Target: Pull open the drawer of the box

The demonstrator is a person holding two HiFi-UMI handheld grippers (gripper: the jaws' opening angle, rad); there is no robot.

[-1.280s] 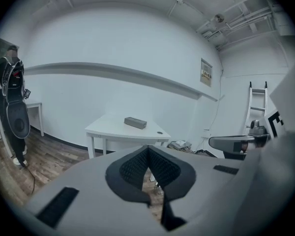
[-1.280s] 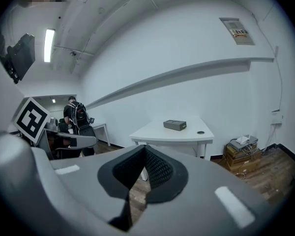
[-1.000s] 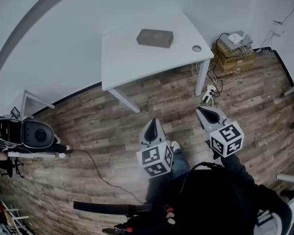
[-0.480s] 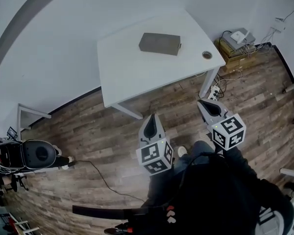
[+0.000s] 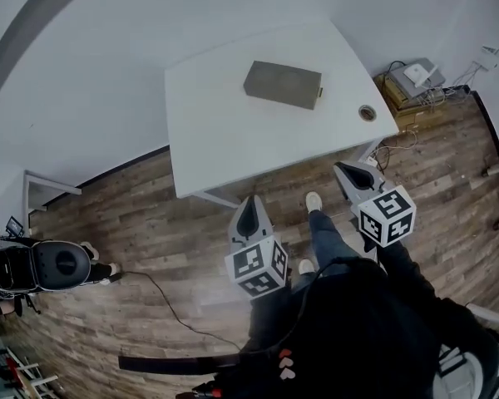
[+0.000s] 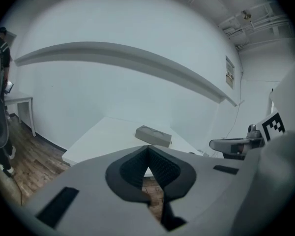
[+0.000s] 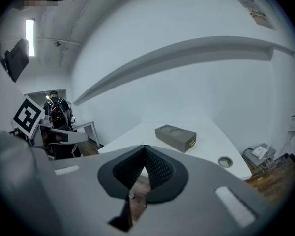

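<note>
While the flat grey rectangular box (image 5: pixel 283 85) lies toward the back of the smooth white table (image 5: pixel 220 144), a small brass-coloured pull (image 5: pixel 320 92) at its end, the left gripper (image 5: pixel 249 210) and right gripper (image 5: pixel 354 176) hover above the wood-plank floor (image 5: pixel 150 214), well apart from it, ribbed black pads (image 6: pixel 160 163) pressed together on nothing.

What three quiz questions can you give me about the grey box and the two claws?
1. Pick one. The grey box sits on: A) a bed, B) the white table, C) a sofa.
2. True or false: the left claw and the right claw are both clear of the box, touching nothing.
3. Fill the gap: both claws are ____ and hold nothing.

Key: 1 B. 2 true. 3 shut.
</note>
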